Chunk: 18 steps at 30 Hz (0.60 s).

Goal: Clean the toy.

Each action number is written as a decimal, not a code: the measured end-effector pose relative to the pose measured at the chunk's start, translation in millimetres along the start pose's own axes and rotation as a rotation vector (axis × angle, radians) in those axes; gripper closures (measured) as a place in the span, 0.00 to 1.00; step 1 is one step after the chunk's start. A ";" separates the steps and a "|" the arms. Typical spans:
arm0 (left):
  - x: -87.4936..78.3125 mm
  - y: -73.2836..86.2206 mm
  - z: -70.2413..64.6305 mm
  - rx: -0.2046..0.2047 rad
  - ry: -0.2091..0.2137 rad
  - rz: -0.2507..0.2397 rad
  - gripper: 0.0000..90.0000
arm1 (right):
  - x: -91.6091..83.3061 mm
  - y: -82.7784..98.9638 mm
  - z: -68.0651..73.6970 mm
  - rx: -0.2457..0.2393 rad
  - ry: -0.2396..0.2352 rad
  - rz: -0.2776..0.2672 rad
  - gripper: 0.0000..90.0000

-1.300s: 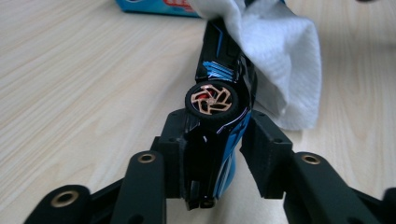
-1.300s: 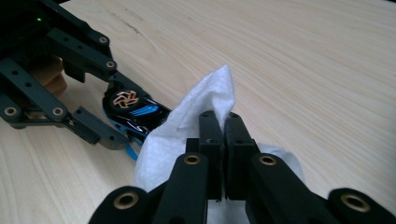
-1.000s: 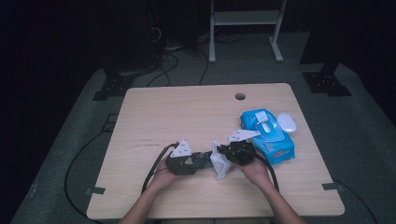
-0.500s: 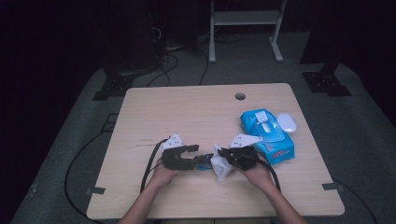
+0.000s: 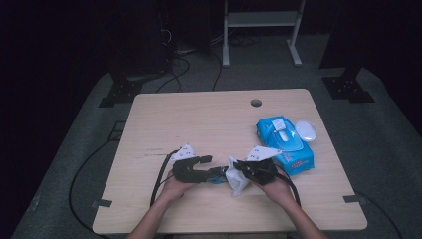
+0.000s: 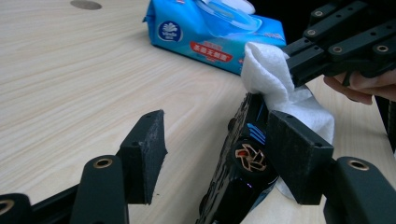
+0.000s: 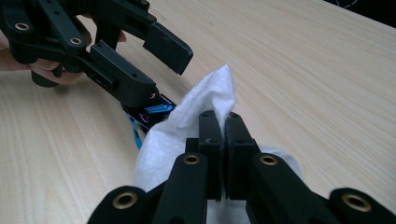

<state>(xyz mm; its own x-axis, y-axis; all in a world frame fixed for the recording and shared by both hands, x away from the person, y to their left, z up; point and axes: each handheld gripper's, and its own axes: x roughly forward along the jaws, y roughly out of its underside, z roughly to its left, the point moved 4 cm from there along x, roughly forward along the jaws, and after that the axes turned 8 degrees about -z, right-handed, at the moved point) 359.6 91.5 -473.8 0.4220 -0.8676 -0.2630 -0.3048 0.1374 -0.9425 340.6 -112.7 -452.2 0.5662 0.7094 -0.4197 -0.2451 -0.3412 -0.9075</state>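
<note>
Where the pale wooden bench (image 5: 209, 124) carries everything, 1 blue plastic pack of wet wipes (image 5: 284, 145) lies at its right side, with a white oval lid (image 5: 306, 130) touching its far edge. The pack's flip lid stands open; on its side is a round blue logo and a red label with white characters too small to read.

Near the bench's front edge the 2 black grippers face each other. The left gripper (image 6: 212, 149) has its fingers apart; they have just been opening. Between them lies 1 small black toy car with blue stripes (image 6: 243, 163), wheels turned toward the camera. The car touches the right-hand finger (image 6: 299, 154) in the left gripper view, and a clear gap separates it from the other finger (image 6: 144, 154).

The right gripper (image 7: 223, 140) has its fingers together, clamped on 1 crumpled white wipe (image 7: 196, 116). The wipe hangs from those fingers and presses against the front end of the toy car, just beyond the left gripper's fingers.

1 round hole (image 5: 256, 103) sits in the bench's far part. 1 hand holds each gripper.
</note>
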 end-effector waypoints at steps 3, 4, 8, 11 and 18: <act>0.1 -1.7 -9.8 0.070 0.007 0.019 0.42 | -5.1 3.4 3.6 -0.001 0.001 -0.015 0.97; 0.1 -1.9 -12.0 0.084 0.007 0.025 0.42 | -7.7 5.0 4.9 0.002 -0.002 -0.017 0.97; 1.0 -1.1 -20.5 0.104 0.024 0.035 0.42 | -16.2 9.6 9.3 -0.016 -0.004 -0.028 0.97; 1.6 -0.1 -24.9 0.091 0.034 0.038 0.42 | -21.1 12.2 13.0 -0.028 -0.003 -0.030 0.97; -1.3 4.7 -21.9 0.046 0.098 0.105 0.27 | -21.7 13.2 11.0 -0.001 -0.010 -0.027 0.97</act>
<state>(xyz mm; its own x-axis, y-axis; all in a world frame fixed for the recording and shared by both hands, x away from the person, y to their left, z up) 338.9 82.8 -473.4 0.3035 -0.8895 -0.3415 -0.3026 0.2499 -0.9198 316.4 -125.8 -455.3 0.5645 0.7249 -0.3949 -0.2287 -0.3223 -0.9186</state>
